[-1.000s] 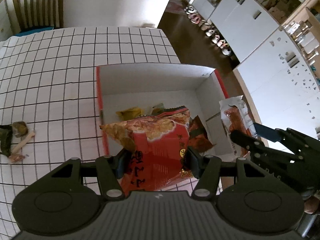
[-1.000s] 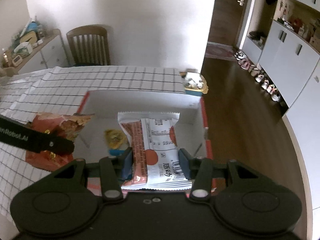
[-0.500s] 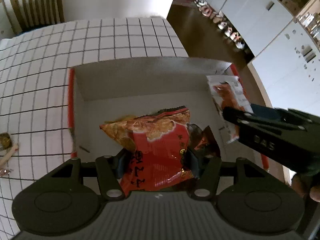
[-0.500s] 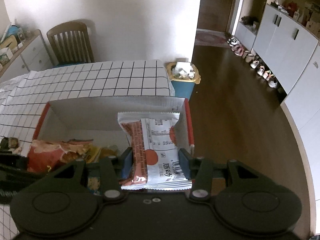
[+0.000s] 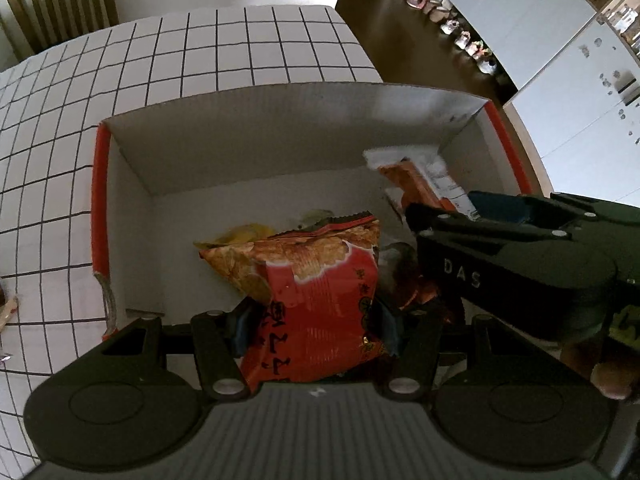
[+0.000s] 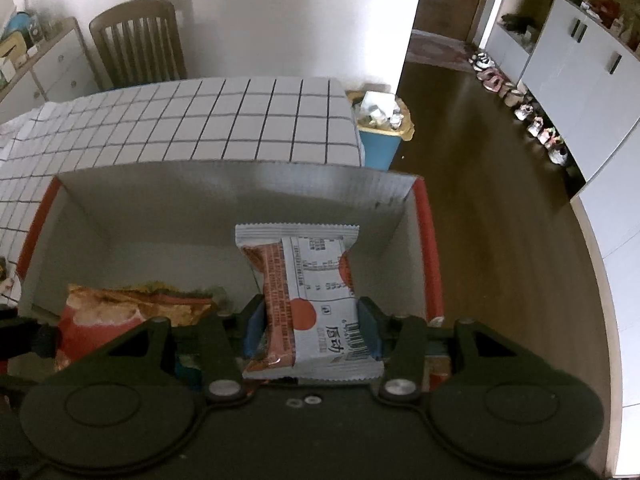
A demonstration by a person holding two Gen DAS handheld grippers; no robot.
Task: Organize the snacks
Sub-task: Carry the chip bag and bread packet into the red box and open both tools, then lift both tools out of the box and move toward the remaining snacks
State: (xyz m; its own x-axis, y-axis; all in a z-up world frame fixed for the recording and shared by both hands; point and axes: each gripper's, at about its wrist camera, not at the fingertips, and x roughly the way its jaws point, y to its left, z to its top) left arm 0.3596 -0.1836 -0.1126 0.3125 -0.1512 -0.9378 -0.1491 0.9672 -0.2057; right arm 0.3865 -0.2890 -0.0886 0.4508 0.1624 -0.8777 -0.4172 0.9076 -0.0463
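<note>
Checked cloth is covering the bench [image 5: 240, 52] where I am working, both claws angled down over the cardboard box [image 5: 280, 120]. My left claw [image 5: 316, 320] is pinching the red chip bag [image 5: 320, 300]; my right claw [image 6: 310, 328] is gripping the white-and-orange packet [image 6: 312, 304]. Neither is released yet. Beyond them, a few yellow snacks [image 5: 240, 236] are already lying on the box floor, so sorting looks partly done.

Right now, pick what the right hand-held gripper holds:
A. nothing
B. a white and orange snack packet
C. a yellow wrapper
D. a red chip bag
B: in the right wrist view the right hand-held gripper is clamped on the white and orange snack packet over the box; the red chip bag sits in the left hand-held gripper.
</note>
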